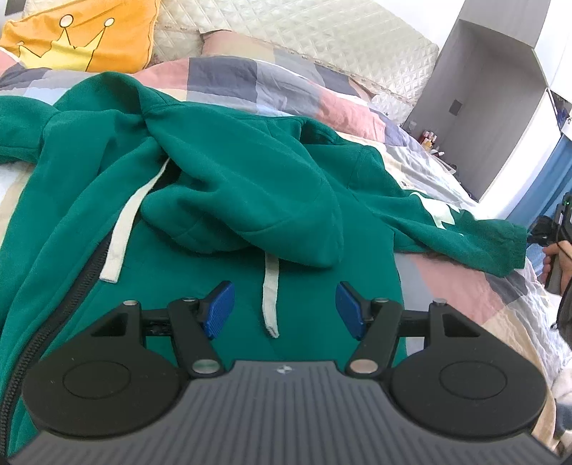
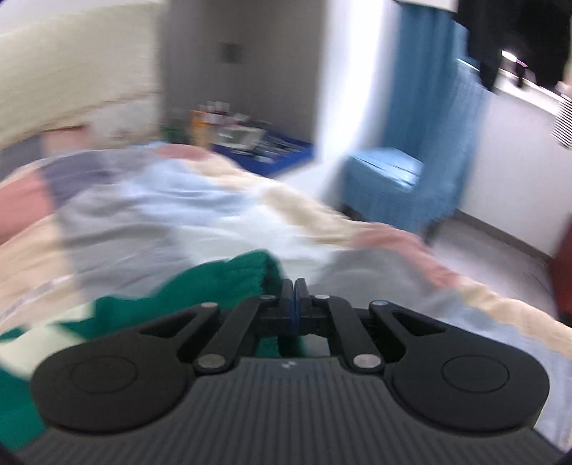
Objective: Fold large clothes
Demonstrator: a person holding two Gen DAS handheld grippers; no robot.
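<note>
Hoodie, green, lies spread over the patchwork quilt toward the bed's headboard end. Left gripper hovers released above its chest, straddling one drawstring. Right gripper is clenched on the sleeve cuff near the quilt's right edge.

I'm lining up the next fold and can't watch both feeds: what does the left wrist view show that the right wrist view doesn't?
Only the left wrist view: the hoodie's hood, two white drawstrings, the zipper, the yellow crown pillow, and the left gripper open above the chest.

Only the right wrist view: the right gripper shut, with the sleeve cuff bunched right at its pads, and a blue chair. It is blurred.

Both: the green hoodie on the patchwork quilt.
</note>
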